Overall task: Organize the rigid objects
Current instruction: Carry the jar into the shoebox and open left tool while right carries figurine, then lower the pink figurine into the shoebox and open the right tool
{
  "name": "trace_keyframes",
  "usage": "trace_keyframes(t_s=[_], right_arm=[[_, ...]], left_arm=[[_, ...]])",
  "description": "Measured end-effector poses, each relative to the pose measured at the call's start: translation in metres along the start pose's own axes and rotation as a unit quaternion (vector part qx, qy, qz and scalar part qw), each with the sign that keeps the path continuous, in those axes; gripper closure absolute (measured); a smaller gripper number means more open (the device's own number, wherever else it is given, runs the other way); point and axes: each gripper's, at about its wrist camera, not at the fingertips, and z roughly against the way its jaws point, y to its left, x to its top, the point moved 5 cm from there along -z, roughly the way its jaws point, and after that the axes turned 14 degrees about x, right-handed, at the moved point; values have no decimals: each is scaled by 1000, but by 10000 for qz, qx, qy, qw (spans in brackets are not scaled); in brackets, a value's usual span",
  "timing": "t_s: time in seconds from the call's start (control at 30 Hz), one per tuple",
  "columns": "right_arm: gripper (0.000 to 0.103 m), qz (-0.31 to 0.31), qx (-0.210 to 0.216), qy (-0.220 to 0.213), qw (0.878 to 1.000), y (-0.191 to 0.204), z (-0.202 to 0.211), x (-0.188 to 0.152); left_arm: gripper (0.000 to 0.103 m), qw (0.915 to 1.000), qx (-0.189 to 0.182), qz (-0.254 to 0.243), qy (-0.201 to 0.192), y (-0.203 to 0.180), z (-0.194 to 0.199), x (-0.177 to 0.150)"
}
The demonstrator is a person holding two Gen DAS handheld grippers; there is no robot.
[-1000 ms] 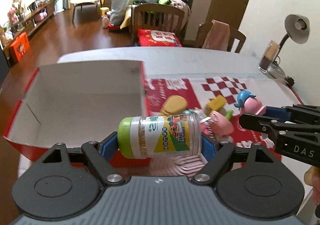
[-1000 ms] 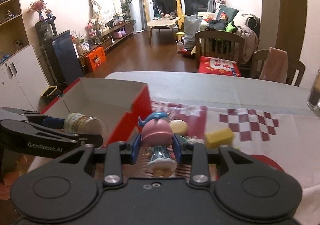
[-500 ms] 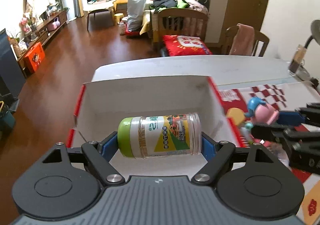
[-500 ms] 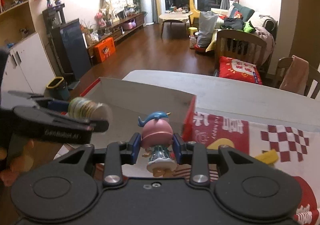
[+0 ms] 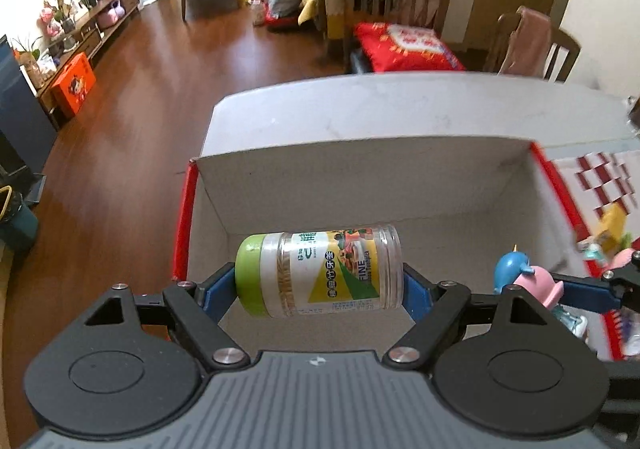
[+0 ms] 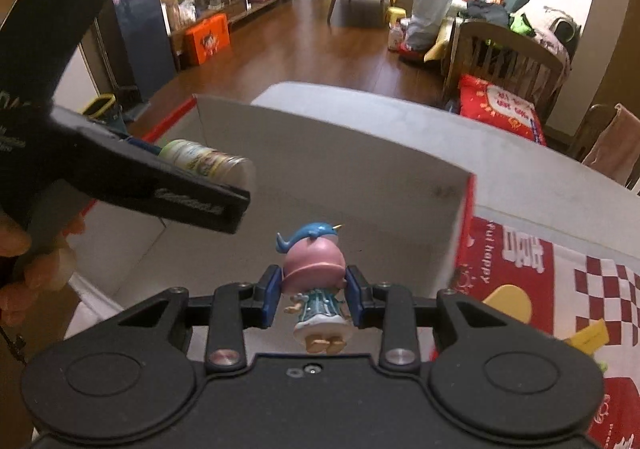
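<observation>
The left claw (image 5: 320, 287) is clamped end to end on a toothpick jar (image 5: 320, 275), one pad on the green lid and the other on the clear base, so the jar lies sideways in the air above the open cardboard box (image 5: 400, 185) that sits at the left end of the desk (image 5: 400, 105). The jar looks like thin hard plastic, light and smooth; held by its ends it should not crush, but the round wall would likely roll once set down, so lowering it near the box floor before letting go seems wise. The right claw (image 6: 314, 299) is closed on the sides of a small toy figurine (image 6: 316, 285), pink head with a blue whale on top, held upright over the near right part of the same box. It appears rigid, light and top-heavy, with thin feet and a fine horn that could chip; the grip at the head and shoulders looks secure. Yellow pieces (image 6: 508, 301) remain on the checked red cloth (image 6: 560, 289) beside the box.
</observation>
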Motion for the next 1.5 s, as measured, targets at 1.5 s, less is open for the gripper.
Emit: trace_keyframes(t_s=[1.5], right_arm=[[61, -584, -111, 822, 9948, 9, -18, -24]], left_arm=[[19, 9967, -142, -398, 695, -23, -23, 6]])
